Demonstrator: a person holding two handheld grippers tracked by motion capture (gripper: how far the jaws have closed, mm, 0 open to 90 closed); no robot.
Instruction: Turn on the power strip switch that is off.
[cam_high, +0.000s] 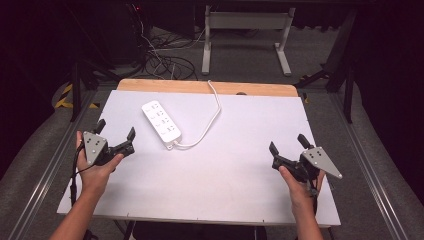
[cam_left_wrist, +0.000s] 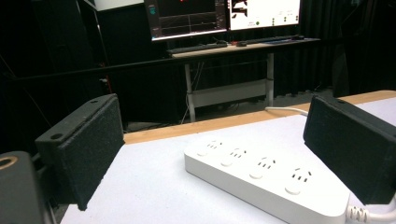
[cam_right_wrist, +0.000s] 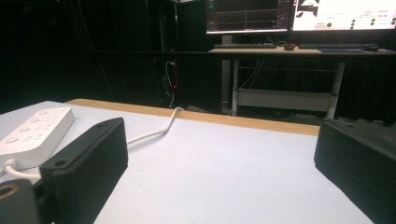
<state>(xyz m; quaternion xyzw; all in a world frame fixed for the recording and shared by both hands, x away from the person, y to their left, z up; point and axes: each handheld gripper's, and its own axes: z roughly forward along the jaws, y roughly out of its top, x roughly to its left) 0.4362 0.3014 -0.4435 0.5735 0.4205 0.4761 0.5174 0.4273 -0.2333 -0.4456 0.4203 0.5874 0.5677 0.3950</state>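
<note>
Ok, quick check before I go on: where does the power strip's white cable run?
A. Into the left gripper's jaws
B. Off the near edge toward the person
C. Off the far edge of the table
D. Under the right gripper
C. From the near end of the power strip, the white cable loops round and runs over the wooden far edge of the table; both grippers are open and apart from it.

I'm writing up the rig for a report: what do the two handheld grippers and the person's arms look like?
The left gripper and the right gripper are black with flat, blocky, rough-textured pads. Each carries a grey three-cornered plate with small holes and trails a dark cable. Forearms are bare; no sleeves in view.
</note>
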